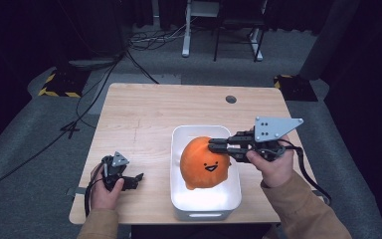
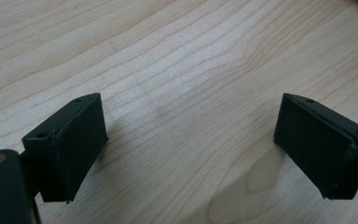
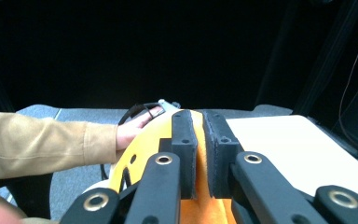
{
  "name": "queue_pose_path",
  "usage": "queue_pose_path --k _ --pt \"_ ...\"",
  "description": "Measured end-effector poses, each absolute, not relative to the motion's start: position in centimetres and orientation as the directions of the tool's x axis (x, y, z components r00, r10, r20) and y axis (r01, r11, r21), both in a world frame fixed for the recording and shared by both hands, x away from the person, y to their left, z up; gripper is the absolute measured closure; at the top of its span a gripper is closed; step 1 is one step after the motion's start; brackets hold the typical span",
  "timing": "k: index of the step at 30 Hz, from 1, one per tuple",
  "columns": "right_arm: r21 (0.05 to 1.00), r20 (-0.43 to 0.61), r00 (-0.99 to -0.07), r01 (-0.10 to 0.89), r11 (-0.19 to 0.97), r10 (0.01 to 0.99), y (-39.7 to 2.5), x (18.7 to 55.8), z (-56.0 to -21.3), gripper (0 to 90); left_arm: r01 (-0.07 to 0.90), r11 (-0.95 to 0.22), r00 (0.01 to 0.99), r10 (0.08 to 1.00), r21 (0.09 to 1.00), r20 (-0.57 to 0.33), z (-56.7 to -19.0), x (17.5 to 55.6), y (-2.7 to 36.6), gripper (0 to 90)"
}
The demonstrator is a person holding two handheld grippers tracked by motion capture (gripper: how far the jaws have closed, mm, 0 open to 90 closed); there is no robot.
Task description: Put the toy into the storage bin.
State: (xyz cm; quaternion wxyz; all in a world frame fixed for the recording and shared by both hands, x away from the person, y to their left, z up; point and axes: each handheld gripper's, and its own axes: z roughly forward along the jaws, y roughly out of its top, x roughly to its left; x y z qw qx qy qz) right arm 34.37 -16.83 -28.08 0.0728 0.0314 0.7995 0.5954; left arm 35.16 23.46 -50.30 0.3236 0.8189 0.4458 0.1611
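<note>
Right gripper [image 1: 218, 145] has its jaws nearly closed on a pinch of orange fabric at the top of the plush toy [image 1: 204, 163]; the right gripper view shows the pads [image 3: 186, 154] squeezed together with orange plush [image 3: 205, 205] caught between them. Toy is in the white tub [image 1: 179, 144], smiley face up, bulging above the rim. Can't tell if it's resting on the tub floor or hanging slightly from the pinch. Left gripper [image 1: 138, 177] is idle: jaws spread wide, nothing between them, hovering low over bare wood table [image 2: 177, 60] near the front left edge, well apart from the tub. Status guess: grasp done, toy is over/in the tub. Either it's being placed, so what's left is release and retreat, or it's being lifted out, so the whole move is still ahead. Pictures don't settle which. Left hand [image 1: 104, 191] has no part in it yet.
</note>
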Motion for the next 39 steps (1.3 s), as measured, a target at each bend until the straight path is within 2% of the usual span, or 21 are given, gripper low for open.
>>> queue_pose_path --k 21,26,32,39 --pt "0.926 -0.029 -0.996 0.005 0.378 0.085 -13.9 34.0 -31.8 83.6 0.626 -0.393 0.550 0.835 0.674 -0.024 -50.3 35.2 23.5 9.7" --pt "0.921 0.017 -0.996 0.050 0.386 0.088 -14.2 34.2 -32.8 83.5 0.626 -0.393 0.550 0.834 0.674 -0.024 -50.3 35.2 23.5 9.6" --pt "0.906 0.009 -0.998 0.037 0.422 0.068 -13.8 33.5 -33.7 83.3 0.626 -0.393 0.551 0.834 0.674 -0.024 -50.3 35.2 23.5 9.7" --pt "0.899 0.056 -0.996 0.079 0.430 0.065 -14.3 33.2 -35.2 82.6 0.625 -0.396 0.552 0.833 0.672 -0.023 -50.3 35.2 23.5 9.7"
